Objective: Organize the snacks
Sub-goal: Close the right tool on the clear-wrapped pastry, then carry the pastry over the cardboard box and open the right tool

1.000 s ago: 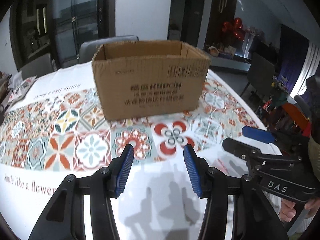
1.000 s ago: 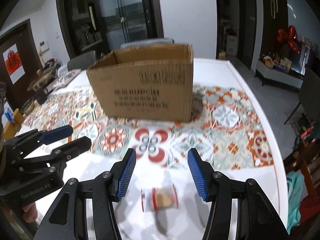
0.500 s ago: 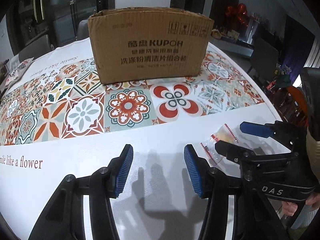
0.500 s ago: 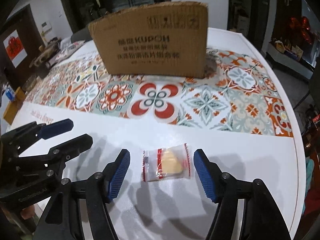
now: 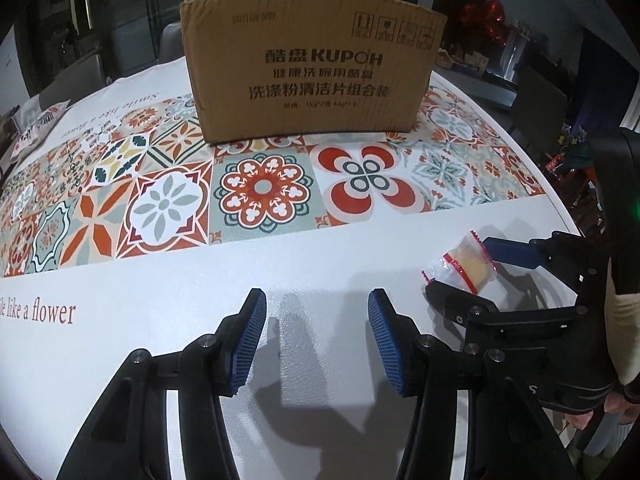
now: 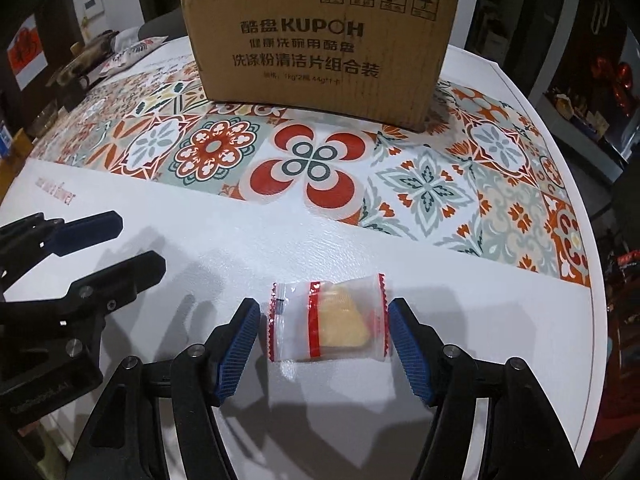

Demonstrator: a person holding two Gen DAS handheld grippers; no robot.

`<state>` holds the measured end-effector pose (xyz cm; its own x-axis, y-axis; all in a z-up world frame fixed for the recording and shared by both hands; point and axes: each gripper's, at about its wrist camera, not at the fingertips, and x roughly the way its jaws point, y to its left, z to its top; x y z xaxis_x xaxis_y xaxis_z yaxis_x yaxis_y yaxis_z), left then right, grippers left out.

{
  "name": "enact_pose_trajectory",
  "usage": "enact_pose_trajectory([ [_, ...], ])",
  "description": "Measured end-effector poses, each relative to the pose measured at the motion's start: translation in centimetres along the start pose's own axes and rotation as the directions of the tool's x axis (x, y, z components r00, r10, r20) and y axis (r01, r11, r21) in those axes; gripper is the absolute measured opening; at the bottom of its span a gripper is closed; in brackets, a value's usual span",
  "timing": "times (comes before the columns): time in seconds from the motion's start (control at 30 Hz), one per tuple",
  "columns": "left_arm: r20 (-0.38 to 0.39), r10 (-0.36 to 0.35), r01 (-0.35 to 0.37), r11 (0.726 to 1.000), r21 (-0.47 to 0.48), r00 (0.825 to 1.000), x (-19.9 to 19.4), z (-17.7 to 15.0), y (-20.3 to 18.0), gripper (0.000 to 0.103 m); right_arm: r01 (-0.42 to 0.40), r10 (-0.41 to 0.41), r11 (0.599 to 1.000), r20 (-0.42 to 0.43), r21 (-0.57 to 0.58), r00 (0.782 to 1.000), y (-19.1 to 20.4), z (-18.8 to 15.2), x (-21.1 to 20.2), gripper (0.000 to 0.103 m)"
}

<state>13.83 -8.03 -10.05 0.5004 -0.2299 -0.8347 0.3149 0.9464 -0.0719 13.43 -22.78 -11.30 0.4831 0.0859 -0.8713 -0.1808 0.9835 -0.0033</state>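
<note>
So the right tool (image 6: 322,344) is sitting low over the small clear snack packet with red stripes and a yellowish pastry inside (image 6: 329,317), blue ribbed pads spread just wider than the wrapper and one on each crimped end, not squeezing it yet as far as I can tell. The packet is lying flat on the plain white strip of the tabletop (image 6: 460,320), well short of the brown cardboard box with black printed lettering (image 6: 316,40) that stands back on the patterned tile section. My guess is the box is where it's headed. If I were doing this I'd get the pads right down to the surface before closing, since the wrapper is thin and slippery and the crimped ends will just fold; better to catch the pastry body itself and squeeze gently so it doesn't crumble. The left tool (image 5: 316,340) is hanging off to the side, about half open with nothing in it, and I'd leave it there. Lift straight up, then carry it over the box rim.
</note>
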Motion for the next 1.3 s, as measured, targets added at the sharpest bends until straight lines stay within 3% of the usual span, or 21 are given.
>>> enact_pose_trajectory([
  [0.3, -0.019, 0.005, -0.005, 1.0, -0.005, 1.0, 0.8, -0.2, 0.0, 0.052, 0.018, -0.017, 1.0, 0.011, -0.005, 1.0, 0.2, 0.2, 0.6, 0.066],
  [0.63, -0.014, 0.002, -0.002, 1.0, 0.007, 1.0, 0.7, -0.3, -0.4, 0.052, -0.006, 0.005, 1.0, 0.023, 0.025, 1.0, 0.1, -0.5, -0.1, 0.036],
  [0.93, 0.007, 0.007, -0.007, 1.0, 0.01, 1.0, 0.2, 0.0, -0.3, 0.052, -0.02, 0.018, 0.998, 0.036, 0.056, 0.999, 0.0, -0.7, -0.5, 0.034],
  [1.3, 0.058, 0.007, -0.008, 1.0, 0.023, 0.998, -1.5, 2.2, 0.0, 0.052, -0.035, 0.026, 0.995, 0.108, 0.089, 0.994, -0.2, 0.7, -3.1, 0.034],
])
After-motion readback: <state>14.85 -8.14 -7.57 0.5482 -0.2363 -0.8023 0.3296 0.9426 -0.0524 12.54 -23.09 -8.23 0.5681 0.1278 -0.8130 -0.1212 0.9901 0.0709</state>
